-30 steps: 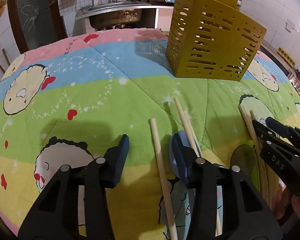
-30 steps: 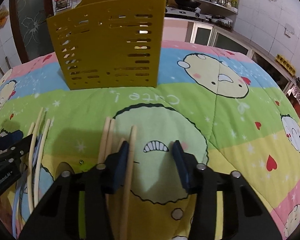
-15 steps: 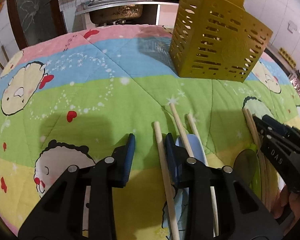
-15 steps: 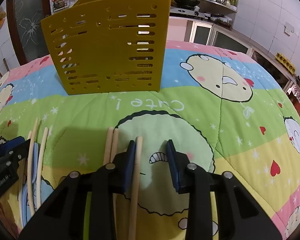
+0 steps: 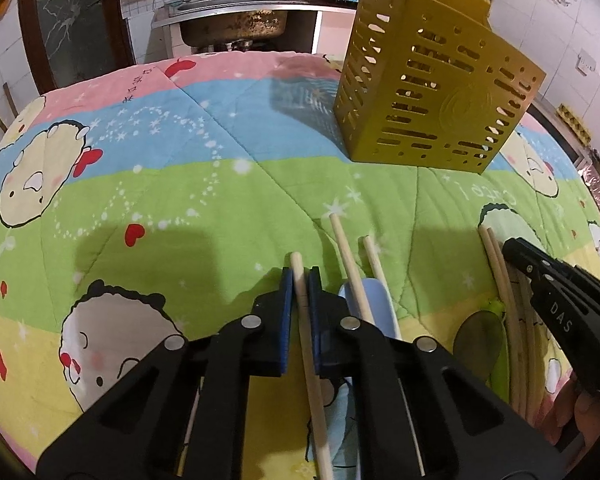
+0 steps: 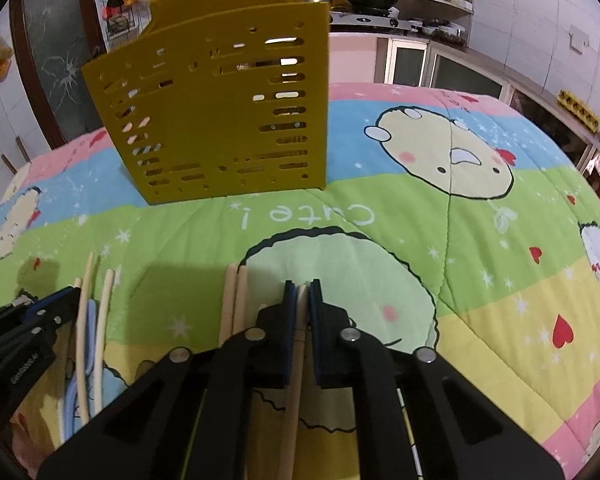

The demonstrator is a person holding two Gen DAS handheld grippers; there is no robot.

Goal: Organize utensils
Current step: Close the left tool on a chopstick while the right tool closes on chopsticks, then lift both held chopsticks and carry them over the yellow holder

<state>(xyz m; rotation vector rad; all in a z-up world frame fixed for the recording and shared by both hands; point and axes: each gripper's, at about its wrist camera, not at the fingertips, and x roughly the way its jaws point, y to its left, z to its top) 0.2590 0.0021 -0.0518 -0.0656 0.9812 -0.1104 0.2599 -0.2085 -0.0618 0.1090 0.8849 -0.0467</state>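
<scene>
Several wooden chopsticks lie on a cartoon-print quilt. My left gripper is shut on one chopstick, whose tip pokes out past the blue pads. Two more chopsticks cross a pale blue spoon just to its right. My right gripper is shut on another chopstick; a pair of chopsticks lies to its left. A yellow slotted utensil holder stands upright farther back.
A round metal spoon with a green handle lies by more chopsticks under the right gripper's body. A sink and kitchen counter stand behind the table. The quilt's far and left parts carry nothing.
Both grippers went from open to shut, each closing on a chopstick. The left gripper shifted slightly so the chopstick came between its pads.
</scene>
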